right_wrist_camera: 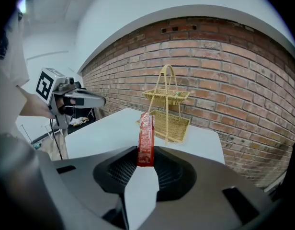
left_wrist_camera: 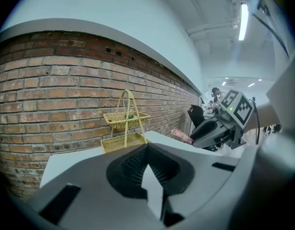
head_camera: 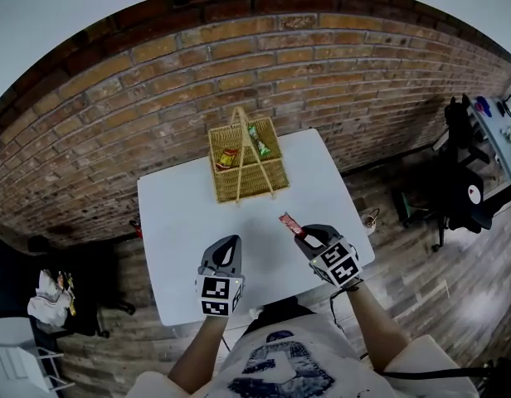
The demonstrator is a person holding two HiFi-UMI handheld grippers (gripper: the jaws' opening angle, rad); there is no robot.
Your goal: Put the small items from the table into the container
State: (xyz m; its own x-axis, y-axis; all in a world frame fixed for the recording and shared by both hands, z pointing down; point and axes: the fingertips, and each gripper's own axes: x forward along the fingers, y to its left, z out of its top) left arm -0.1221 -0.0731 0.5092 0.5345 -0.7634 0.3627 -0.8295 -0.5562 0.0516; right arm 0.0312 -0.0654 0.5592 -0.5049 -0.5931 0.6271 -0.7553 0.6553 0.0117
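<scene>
The right gripper (head_camera: 304, 234) is clamped on a slim red foil snack packet (right_wrist_camera: 146, 139), which stands with its long axis upright out of the jaws. The two-tier yellow wicker basket (head_camera: 247, 185) lies ahead and to its left across the white worktop (head_camera: 189, 222). The left gripper (head_camera: 229, 243) is closed and empty. The packet's print is too small to read
</scene>
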